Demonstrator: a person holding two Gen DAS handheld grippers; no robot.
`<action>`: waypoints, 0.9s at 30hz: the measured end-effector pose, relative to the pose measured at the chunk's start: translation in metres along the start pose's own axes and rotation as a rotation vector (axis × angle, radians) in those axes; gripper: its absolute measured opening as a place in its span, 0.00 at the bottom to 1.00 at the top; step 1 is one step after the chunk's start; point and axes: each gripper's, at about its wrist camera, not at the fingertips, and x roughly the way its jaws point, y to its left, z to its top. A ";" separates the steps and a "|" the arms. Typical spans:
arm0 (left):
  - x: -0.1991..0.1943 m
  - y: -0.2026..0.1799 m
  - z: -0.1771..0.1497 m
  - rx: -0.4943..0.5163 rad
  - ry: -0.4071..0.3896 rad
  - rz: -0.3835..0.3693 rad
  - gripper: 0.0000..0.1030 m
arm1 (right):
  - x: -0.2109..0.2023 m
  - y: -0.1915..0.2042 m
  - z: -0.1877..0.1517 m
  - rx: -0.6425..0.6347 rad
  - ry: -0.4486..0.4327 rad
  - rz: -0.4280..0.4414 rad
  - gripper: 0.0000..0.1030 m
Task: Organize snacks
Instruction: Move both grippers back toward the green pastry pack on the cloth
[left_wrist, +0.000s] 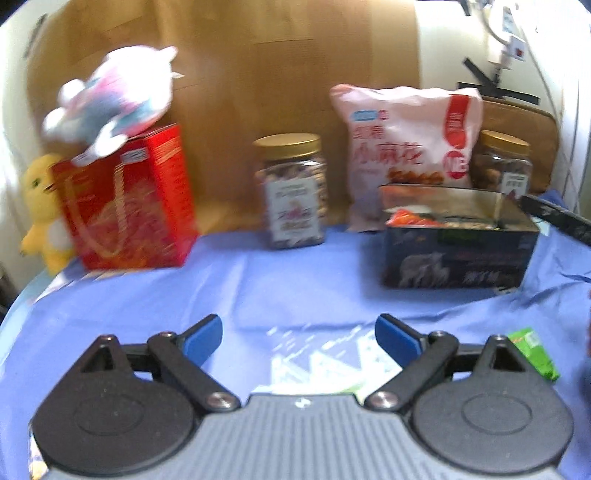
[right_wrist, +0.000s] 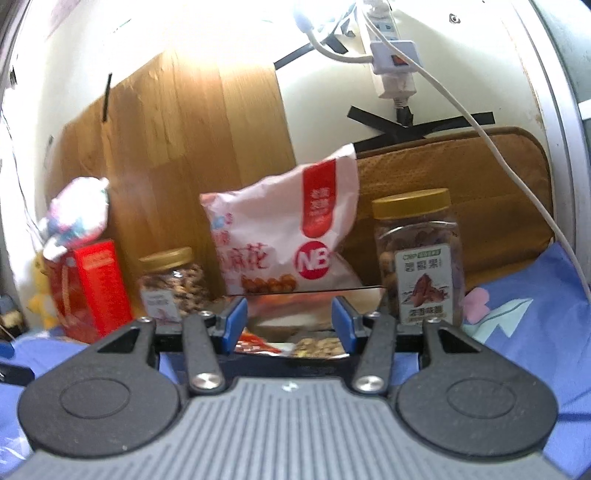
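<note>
Blue cloth (left_wrist: 184, 302) carries the open box (left_wrist: 458, 251) at 2 o'clock, snacks inside. Left claw (left_wrist: 298, 336) gapes wide and empty; right claw (right_wrist: 289, 320), half-spread and empty over the box, could tip the bag (right_wrist: 284, 236) behind.

plush toy (left_wrist: 110, 96) on gift box (left_wrist: 129, 199) (far left) | bag (left_wrist: 402, 147) behind open box (left_wrist: 458, 243)

A home room: plush toys (left_wrist: 114, 96), blue bedsheet (left_wrist: 258, 288), wall power strip (right_wrist: 391, 55).
</note>
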 end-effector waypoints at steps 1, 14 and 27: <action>-0.003 0.006 -0.004 -0.009 0.004 0.005 0.90 | -0.005 0.001 0.001 0.013 0.007 0.016 0.55; -0.006 0.039 -0.042 -0.083 0.063 -0.089 0.90 | -0.049 0.081 -0.037 0.025 0.304 0.324 0.63; -0.001 0.091 -0.063 -0.193 0.073 -0.085 0.90 | -0.008 0.179 -0.073 -0.230 0.480 0.390 0.75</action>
